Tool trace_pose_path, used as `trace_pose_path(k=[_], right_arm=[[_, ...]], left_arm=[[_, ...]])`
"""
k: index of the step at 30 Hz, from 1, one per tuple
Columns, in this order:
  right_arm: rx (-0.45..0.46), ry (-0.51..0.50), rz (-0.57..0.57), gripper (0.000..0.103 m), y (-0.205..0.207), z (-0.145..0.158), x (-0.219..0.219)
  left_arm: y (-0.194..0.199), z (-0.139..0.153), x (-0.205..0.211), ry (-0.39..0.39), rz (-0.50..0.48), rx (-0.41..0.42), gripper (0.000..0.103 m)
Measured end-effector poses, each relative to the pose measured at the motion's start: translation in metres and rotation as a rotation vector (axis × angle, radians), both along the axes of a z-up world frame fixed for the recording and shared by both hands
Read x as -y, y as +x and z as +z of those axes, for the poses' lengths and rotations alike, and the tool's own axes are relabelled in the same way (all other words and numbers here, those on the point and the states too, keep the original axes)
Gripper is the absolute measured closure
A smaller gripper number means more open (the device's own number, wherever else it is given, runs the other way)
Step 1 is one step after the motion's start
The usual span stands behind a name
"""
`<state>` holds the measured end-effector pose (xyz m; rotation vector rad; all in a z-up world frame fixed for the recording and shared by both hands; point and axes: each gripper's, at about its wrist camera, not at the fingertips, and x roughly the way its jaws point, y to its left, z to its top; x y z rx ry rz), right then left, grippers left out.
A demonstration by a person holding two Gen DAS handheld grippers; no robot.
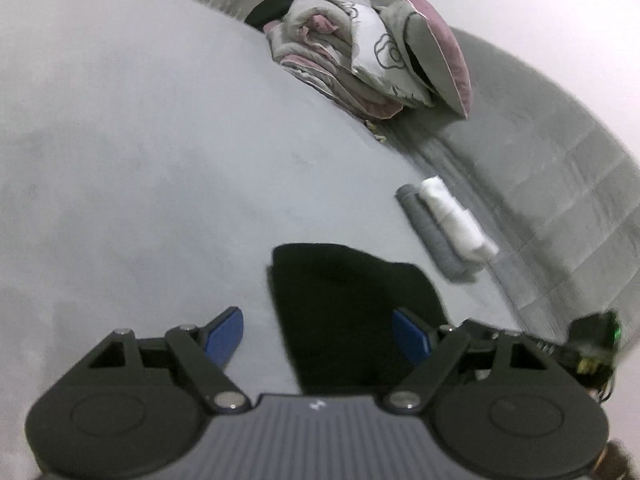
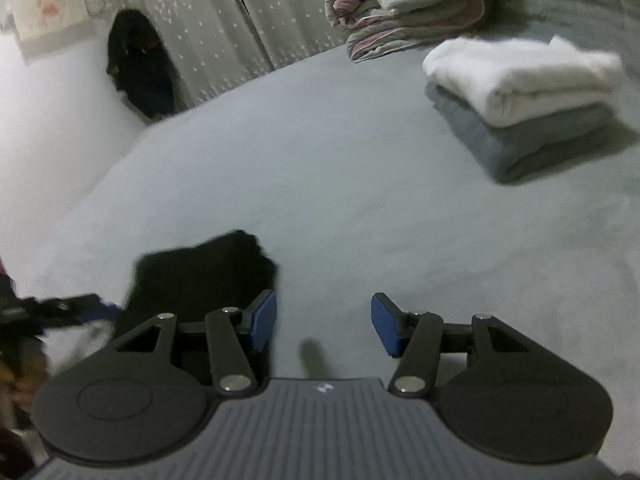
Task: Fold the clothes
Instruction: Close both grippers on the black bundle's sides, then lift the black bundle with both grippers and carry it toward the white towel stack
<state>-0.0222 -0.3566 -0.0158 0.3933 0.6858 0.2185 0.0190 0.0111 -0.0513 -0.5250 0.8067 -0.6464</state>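
Observation:
A folded black garment [image 1: 352, 300] lies flat on the grey bed sheet [image 1: 140, 160]. My left gripper [image 1: 318, 336] hovers just over its near end, jaws wide open, the right blue pad [image 1: 412, 338] over the cloth and the left pad over bare sheet. In the right wrist view the same black garment [image 2: 200, 276] sits to the left of my right gripper [image 2: 325, 325], which is open with only sheet between its pads. A stack of folded clothes, white [image 2: 520, 76] on grey [image 2: 520, 144], rests further back on the right.
A folded quilt [image 1: 332, 56] and a pillow [image 1: 424, 40] are piled at the head of the bed by the padded headboard [image 1: 560, 184]. Starred curtains [image 2: 208, 20] and a dark hanging garment [image 2: 140, 64] lie beyond the far edge. The folded stack [image 1: 444, 228] lies near the headboard.

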Motion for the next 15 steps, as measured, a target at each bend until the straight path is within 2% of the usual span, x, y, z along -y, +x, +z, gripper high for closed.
trace_pose_path(k=[2, 4, 10, 12, 15], right_arm=[[-0.022, 0.08, 0.022, 0.046, 0.004, -0.002, -0.001], [-0.047, 0.12, 0.039, 0.046, 0.01, -0.005, -0.007], [-0.09, 0.206, 0.065, 0.044, 0.023, -0.015, -0.022], [-0.086, 0.242, 0.063, 0.044, 0.026, -0.02, -0.027], [-0.07, 0.271, 0.059, 0.047, 0.028, -0.023, -0.033]], left_arm=[[0.004, -0.007, 0.003, -0.063, -0.02, -0.048, 0.021], [0.006, -0.012, 0.007, -0.093, -0.023, -0.067, 0.021], [0.005, -0.02, 0.02, -0.119, -0.013, -0.058, 0.022], [0.001, -0.022, 0.026, -0.109, 0.0, -0.035, 0.029], [-0.001, -0.024, 0.029, -0.1, 0.035, -0.022, 0.047]])
